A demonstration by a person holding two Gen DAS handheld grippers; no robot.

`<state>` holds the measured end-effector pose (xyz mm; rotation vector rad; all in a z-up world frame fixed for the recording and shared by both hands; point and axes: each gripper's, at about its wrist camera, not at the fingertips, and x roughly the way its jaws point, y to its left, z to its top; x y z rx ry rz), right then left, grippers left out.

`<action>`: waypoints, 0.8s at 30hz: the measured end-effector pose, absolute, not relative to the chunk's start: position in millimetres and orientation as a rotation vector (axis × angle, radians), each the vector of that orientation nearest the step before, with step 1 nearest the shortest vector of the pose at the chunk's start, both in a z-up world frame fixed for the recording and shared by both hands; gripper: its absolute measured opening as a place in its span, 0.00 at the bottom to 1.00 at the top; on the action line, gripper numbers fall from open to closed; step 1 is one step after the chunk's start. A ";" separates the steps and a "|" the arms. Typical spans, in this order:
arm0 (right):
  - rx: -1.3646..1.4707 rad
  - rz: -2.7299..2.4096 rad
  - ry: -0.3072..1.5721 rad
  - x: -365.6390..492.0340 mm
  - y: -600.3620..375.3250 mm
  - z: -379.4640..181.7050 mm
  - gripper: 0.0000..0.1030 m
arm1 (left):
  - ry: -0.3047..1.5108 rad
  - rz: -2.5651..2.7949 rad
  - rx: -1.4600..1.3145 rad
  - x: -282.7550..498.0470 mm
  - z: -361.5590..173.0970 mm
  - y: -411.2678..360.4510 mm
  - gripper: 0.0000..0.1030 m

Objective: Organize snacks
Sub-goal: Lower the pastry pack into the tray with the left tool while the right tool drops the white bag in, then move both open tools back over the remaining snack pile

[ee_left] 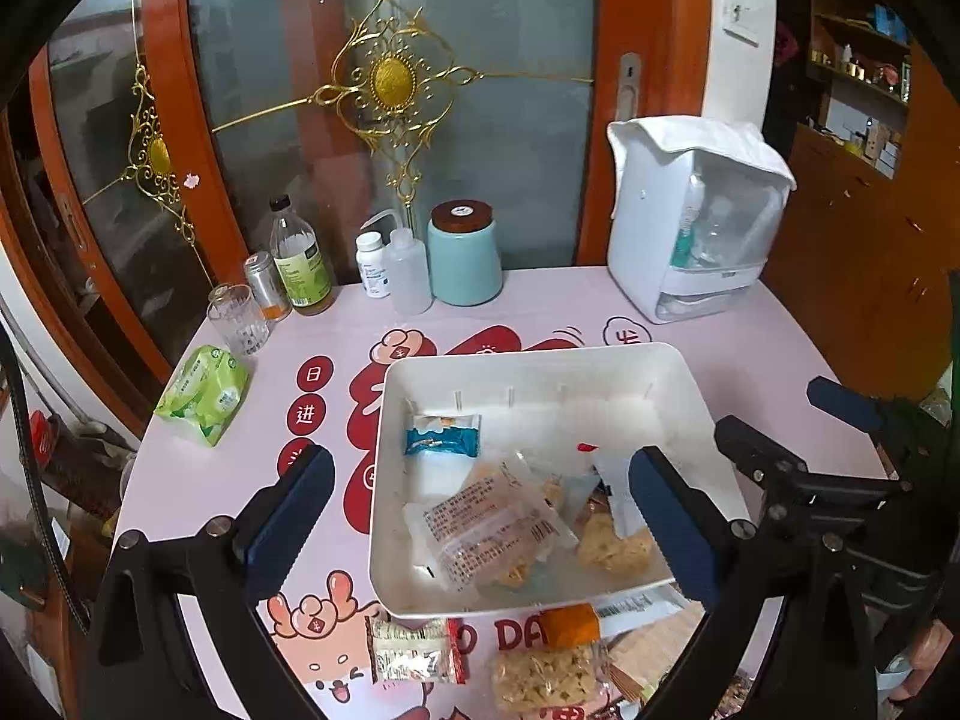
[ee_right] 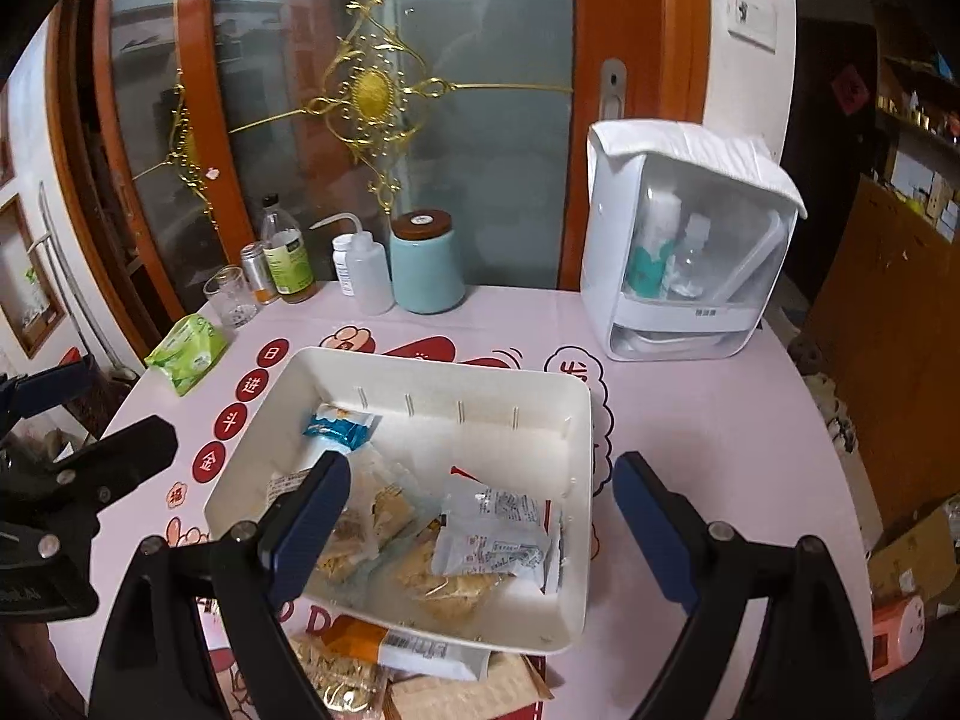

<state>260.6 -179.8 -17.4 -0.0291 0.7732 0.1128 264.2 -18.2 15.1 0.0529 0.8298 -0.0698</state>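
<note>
We hold both grippers over the white tray [ee_left: 528, 360] on the pink table [ee_left: 180, 480]. Left gripper [ee_left: 480, 516] is wide open, nothing btwn its pads. Right gripper [ee_right: 480, 522] is also wide open and empty, above the tray's near end. In the tray: a blue-white packet [ee_left: 443, 433] near the far-left corner, plus clear cracker packs [ee_left: 498, 528] piled at the near side. More snacks lie on the table just outside the near rim, incl. a red-white packet [ee_left: 417, 651].

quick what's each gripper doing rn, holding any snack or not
left gripper: open, nothing held, above the white bin.
right gripper: open, nothing held, above the same bin.
</note>
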 end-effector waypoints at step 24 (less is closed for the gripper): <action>-0.216 0.271 0.745 170.5 -128.4 -31.9 0.87 | 0.818 -0.094 0.070 188.9 28.0 15.5 0.96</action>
